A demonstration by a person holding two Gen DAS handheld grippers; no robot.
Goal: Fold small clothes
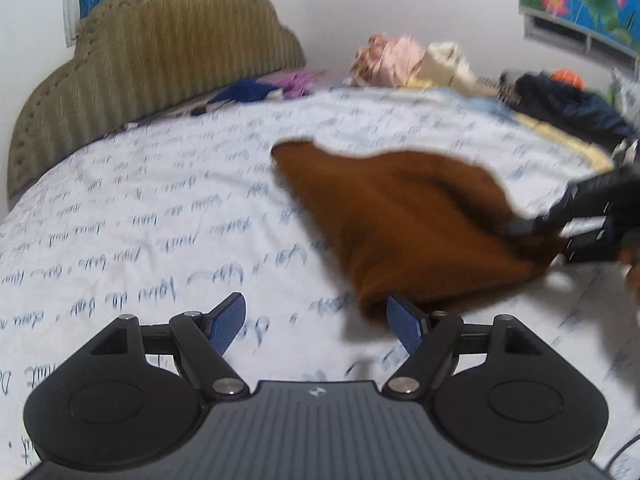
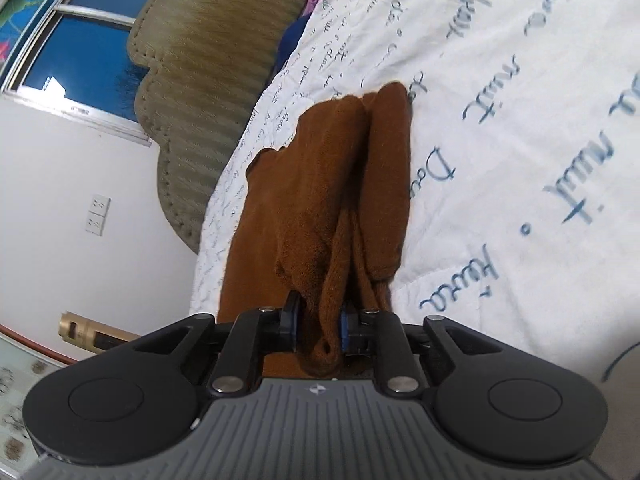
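A small brown garment (image 1: 416, 224) lies bunched on the white bedspread (image 1: 160, 208) printed with blue handwriting. My left gripper (image 1: 316, 322) stands open just in front of the garment's near edge; its right pad (image 1: 404, 324) touches or nearly touches the cloth, and nothing is between the pads. In the left wrist view, my right gripper (image 1: 532, 226) comes in from the right edge and pinches the garment's right end. The right wrist view, rolled sideways, has my right gripper (image 2: 320, 328) shut on a gathered fold of the brown garment (image 2: 332, 184), which stretches away from it.
An olive scalloped headboard (image 1: 160, 68) stands at the back left. A heap of pink and cream clothes (image 1: 408, 60) and a dark garment (image 1: 568, 100) lie at the far side of the bed. Purple and blue clothes (image 1: 264, 86) lie near the headboard. A window (image 2: 76, 48) is beside the headboard.
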